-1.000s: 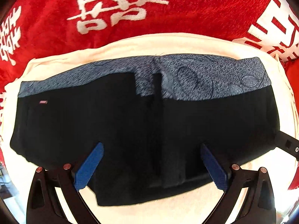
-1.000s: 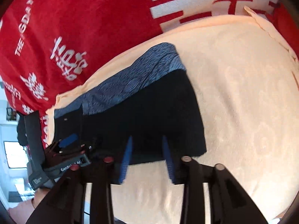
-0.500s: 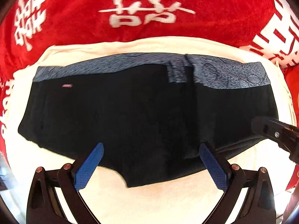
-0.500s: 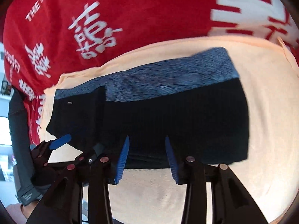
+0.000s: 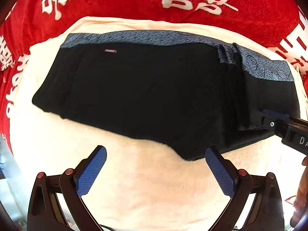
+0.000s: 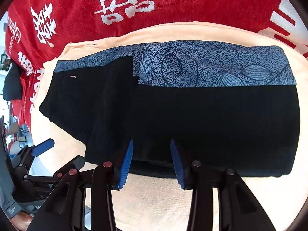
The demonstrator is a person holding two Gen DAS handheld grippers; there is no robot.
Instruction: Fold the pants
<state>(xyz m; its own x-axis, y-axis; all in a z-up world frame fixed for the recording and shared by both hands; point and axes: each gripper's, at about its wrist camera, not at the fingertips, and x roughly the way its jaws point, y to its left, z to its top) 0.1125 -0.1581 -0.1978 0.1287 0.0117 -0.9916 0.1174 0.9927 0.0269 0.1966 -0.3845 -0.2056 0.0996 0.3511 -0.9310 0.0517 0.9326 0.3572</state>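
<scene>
Black pants [image 5: 134, 96] with a blue patterned waistband [image 6: 211, 67] lie folded flat on a cream towel [image 5: 154, 192]. One layer overlaps the other at a vertical fold [image 6: 134, 96]. My left gripper [image 5: 156, 152] is open and holds nothing. It hangs over the towel just in front of the pants' near edge. My right gripper [image 6: 151, 143] stands partly open over that near edge, close to the fold, and its pads do not press the cloth. In the left wrist view the right gripper [image 5: 269, 119] reaches in from the right onto the pants.
A red blanket [image 5: 115, 3] with white characters lies under the towel and fills the far side. Bare towel [image 6: 154, 202] spreads in front of the pants. A hand [image 5: 302, 192] shows at the right edge. Room clutter [image 6: 11, 134] lies beyond the left side.
Both grippers have slid left along the near edge of the pants. The right one went from near the pants' right end to the fold. The pants have not moved.
</scene>
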